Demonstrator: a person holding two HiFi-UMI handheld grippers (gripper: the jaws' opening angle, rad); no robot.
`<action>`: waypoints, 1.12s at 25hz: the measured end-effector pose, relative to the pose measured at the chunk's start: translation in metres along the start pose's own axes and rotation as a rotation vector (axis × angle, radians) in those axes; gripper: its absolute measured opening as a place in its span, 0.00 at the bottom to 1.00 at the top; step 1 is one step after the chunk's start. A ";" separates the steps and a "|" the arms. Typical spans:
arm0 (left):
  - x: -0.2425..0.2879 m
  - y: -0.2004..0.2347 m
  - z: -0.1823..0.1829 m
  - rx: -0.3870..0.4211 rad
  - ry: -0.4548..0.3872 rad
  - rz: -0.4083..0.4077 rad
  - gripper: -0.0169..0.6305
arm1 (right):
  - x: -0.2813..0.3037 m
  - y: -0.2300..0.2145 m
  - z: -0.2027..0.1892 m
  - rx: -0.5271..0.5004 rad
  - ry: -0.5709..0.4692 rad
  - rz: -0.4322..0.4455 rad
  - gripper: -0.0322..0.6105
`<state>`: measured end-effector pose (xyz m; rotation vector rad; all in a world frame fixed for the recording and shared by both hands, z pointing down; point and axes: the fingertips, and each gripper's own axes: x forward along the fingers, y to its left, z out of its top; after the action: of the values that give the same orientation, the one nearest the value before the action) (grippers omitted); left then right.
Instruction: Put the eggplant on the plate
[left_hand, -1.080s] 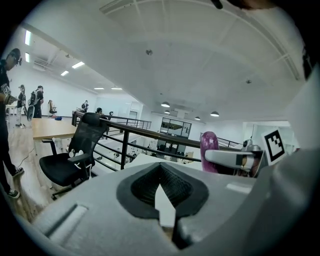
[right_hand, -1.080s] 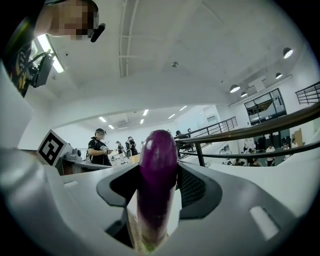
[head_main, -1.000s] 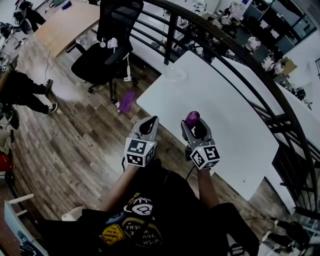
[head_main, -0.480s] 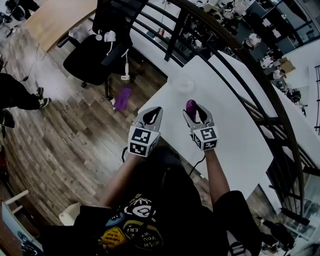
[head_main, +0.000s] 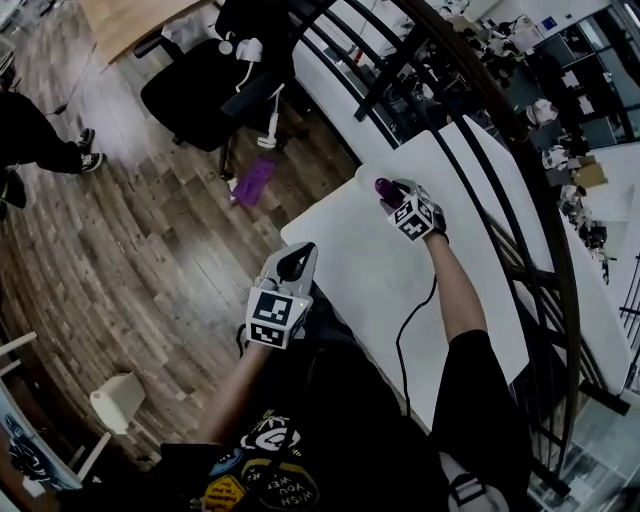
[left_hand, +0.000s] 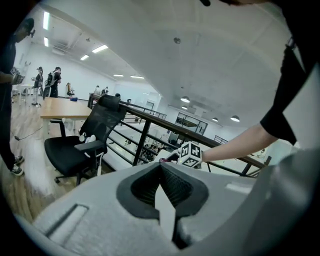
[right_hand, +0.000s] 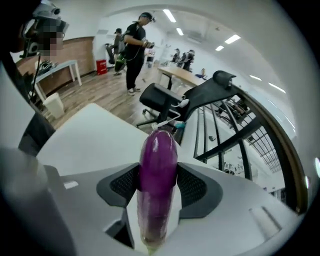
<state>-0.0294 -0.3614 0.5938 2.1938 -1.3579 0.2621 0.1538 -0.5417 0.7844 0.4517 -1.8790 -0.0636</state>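
A glossy purple eggplant (right_hand: 157, 170) stands between the pads of my right gripper (head_main: 390, 192), which is shut on it. In the head view that arm reaches out over the far corner of the white table (head_main: 350, 260), and the eggplant (head_main: 383, 186) pokes out beyond the marker cube. I cannot make out the plate; the gripper covers that corner. My left gripper (head_main: 295, 260) hangs at the table's near left edge, jaws together with nothing in them, as the left gripper view (left_hand: 161, 167) also shows.
A black office chair (head_main: 205, 75) stands on the wood floor beyond the table. A purple thing (head_main: 252, 181) lies on the floor near it. A black railing (head_main: 480, 140) runs along the table's right side. A black cable (head_main: 408, 325) crosses the tabletop.
My right gripper has swung away from my body to the table's far corner, carrying the eggplant and tipping downward. The left gripper has dropped back toward the near table edge.
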 end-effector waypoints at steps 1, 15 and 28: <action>-0.002 0.005 -0.006 -0.014 0.008 0.020 0.03 | 0.012 -0.003 0.000 -0.050 0.024 0.031 0.42; -0.016 0.030 -0.016 -0.056 0.026 0.128 0.03 | 0.038 -0.007 0.004 -0.243 0.020 0.224 0.50; -0.006 -0.040 0.032 0.104 -0.070 -0.080 0.03 | -0.236 0.081 0.024 0.928 -0.762 -0.346 0.08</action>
<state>-0.0007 -0.3597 0.5509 2.3579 -1.3170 0.2334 0.1758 -0.3907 0.5854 1.5564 -2.4771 0.4907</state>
